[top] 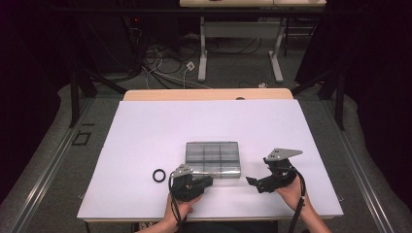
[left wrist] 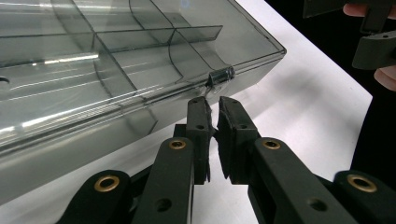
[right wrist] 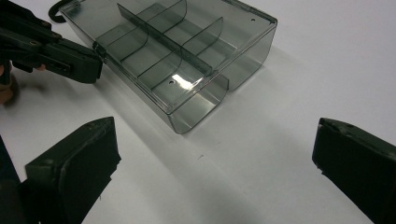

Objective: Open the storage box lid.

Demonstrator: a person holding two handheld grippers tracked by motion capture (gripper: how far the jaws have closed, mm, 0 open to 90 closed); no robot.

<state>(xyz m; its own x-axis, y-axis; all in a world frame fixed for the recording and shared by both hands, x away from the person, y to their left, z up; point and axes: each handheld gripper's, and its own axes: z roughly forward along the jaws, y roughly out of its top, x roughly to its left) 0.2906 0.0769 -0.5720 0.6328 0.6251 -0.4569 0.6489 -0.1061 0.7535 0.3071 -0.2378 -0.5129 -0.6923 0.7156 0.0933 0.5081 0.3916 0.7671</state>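
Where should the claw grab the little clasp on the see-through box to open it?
Probably by the small clear latch tab on the front edge of the compartment box, coming from the person's side, low along the table. The tab sticks out from the lid seam, so it offers a lip to pinch. The left claw sits shut just in front of it; the right claw waits open.

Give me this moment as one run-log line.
left tool: shut, tips at box latch | right tool: open, holding nothing | compartment box: lid closed | black ring: left of box
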